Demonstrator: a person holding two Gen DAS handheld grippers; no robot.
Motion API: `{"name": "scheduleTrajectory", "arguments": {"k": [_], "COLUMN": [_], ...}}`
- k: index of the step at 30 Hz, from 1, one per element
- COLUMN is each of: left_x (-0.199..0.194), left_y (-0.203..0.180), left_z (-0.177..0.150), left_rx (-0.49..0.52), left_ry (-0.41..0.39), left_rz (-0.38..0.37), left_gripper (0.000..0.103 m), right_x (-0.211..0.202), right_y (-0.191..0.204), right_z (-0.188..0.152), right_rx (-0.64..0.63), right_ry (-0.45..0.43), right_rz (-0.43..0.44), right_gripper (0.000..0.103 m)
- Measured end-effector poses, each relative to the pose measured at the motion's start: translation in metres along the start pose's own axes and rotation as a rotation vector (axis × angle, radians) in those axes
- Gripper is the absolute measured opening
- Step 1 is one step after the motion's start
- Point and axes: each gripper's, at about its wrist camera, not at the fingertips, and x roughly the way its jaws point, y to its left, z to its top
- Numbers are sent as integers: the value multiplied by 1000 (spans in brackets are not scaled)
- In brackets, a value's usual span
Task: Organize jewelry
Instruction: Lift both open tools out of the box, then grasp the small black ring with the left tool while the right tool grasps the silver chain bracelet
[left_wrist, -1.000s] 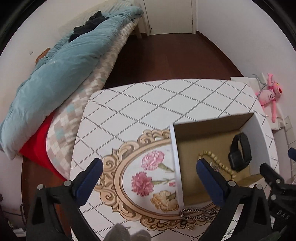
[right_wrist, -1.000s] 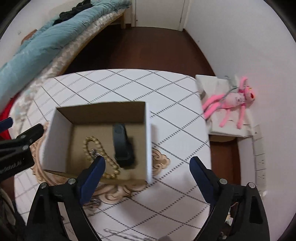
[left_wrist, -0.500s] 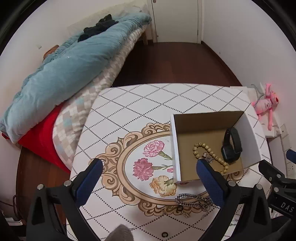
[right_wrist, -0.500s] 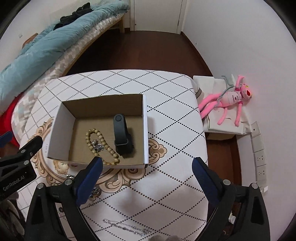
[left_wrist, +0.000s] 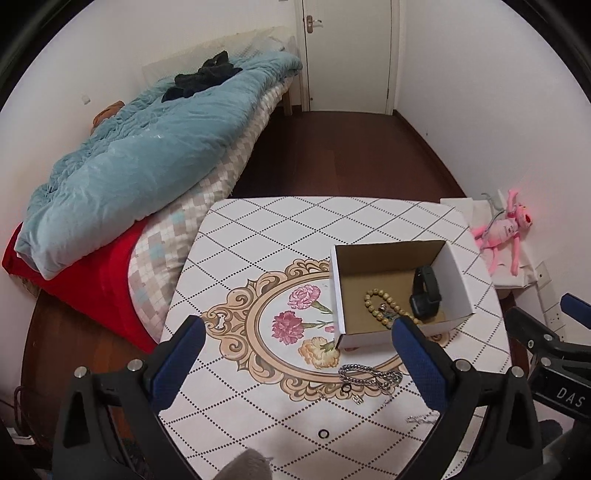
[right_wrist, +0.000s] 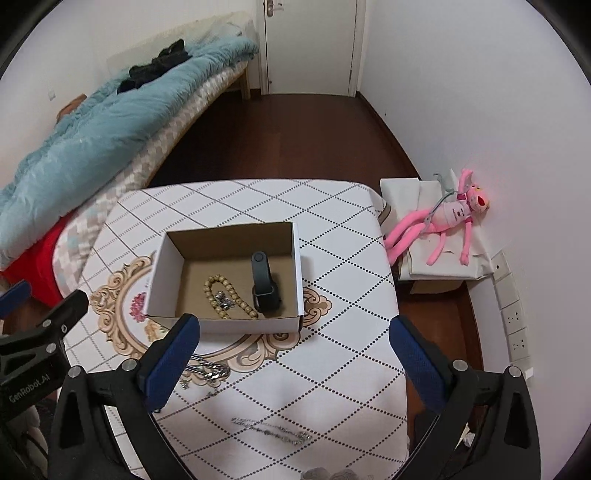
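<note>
Both empty, jaws spread: left hand-held gripper (left_wrist: 295, 354), right hand-held gripper (right_wrist: 295, 354). Cardboard box (right_wrist: 225, 321) ahead of both holds bead bracelet (right_wrist: 229, 295) and smartwatch (right_wrist: 264, 286). Silver chain (left_wrist: 369, 374) lies near left's right finger. Risk: slack links slip or snag when pinched.

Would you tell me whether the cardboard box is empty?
Not empty: the open box holds a bead bracelet, a black watch and a small silver piece.
</note>
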Motion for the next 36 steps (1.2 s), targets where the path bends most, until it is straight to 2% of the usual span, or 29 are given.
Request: {"name": "scheduleTrajectory", "arguments": {"k": [4,7,15,18,20,28,30,34,36], "left_x": [-12,-6,53,71,79,97,98,97,97], "left_y": [5,11,22,20,15,-18,-23,-30,-33], "left_z": [-9,-27,-94,-112,-122,-139,-142,-144,-145], "left_rx": [-16,-23,-50,-50,-33,46,55,73,80], "left_ry": [7,38,221,268,292,331,331,323,318], "left_rz": [-2,8,26,-7,-36,-73,-73,-70,-68], "left_gripper": [103,103,102,92,81,53,52,48,45], "right_x": [-11,-7,58,76,85,103,106,107,107], "right_y": [-6,-13,-43,-54,-58,-56,-55,-51,-48], "right_z": [-8,-25,-97,-118,-130,-148,-150,-147,-146], "right_rx": [38,65,185,224,240,232,228,197,179], "right_ry": [15,52,263,303,315,331,333,317,313], "right_rz": [35,34,24,22,15,0,-3,-23,-36], "right_gripper": [103,103,103,103,102,84,77,71,64]}}
